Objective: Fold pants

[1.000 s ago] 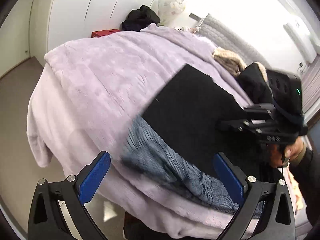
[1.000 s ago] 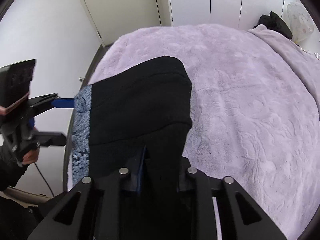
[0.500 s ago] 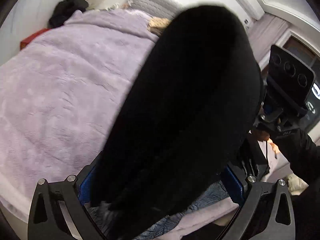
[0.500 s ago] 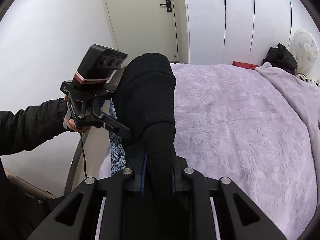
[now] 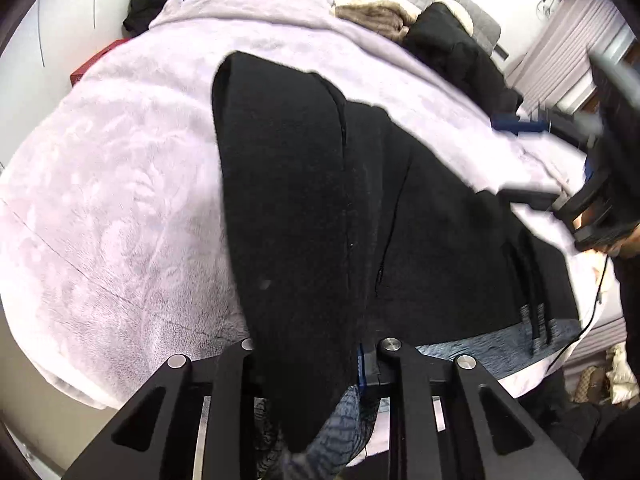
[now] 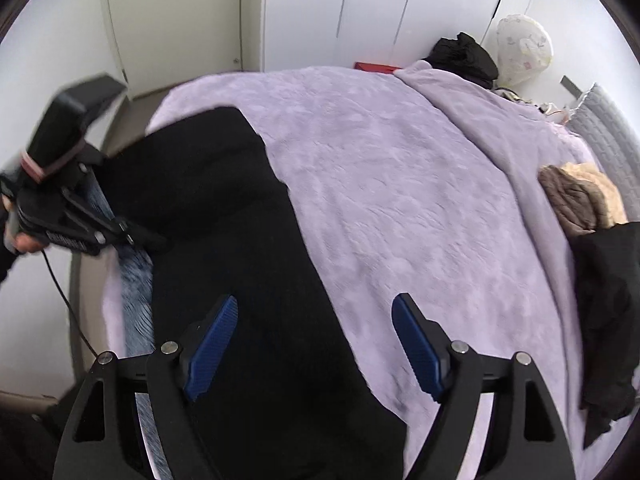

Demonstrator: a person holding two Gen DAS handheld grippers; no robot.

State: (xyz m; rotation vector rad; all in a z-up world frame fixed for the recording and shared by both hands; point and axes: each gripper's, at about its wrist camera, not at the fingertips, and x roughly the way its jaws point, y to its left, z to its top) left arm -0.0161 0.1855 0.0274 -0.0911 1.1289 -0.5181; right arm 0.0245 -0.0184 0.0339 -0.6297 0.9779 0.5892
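Black pants [image 5: 420,216] lie on a lilac blanket, with a folded layer [image 5: 288,184] raised over them. My left gripper [image 5: 312,356] is shut on that black fabric at its near end; it also shows in the right wrist view [image 6: 132,236] at the left, on the pants [image 6: 240,264]. My right gripper [image 6: 312,340] is open and empty just above the pants' edge; it appears blurred at the right of the left wrist view [image 5: 520,156]. A blue-grey patterned garment [image 5: 492,348] lies under the pants.
The lilac blanket [image 6: 400,184] covers the bed. Brown and beige clothes [image 6: 576,196] and a black garment [image 6: 608,288] lie at the right. A black bundle [image 6: 464,56], a red box [image 6: 376,67] and white wardrobe doors stand beyond the bed.
My right gripper has let go of the pants and opened. My left gripper has shut on the black fabric. The raised pants have come down onto the bed.
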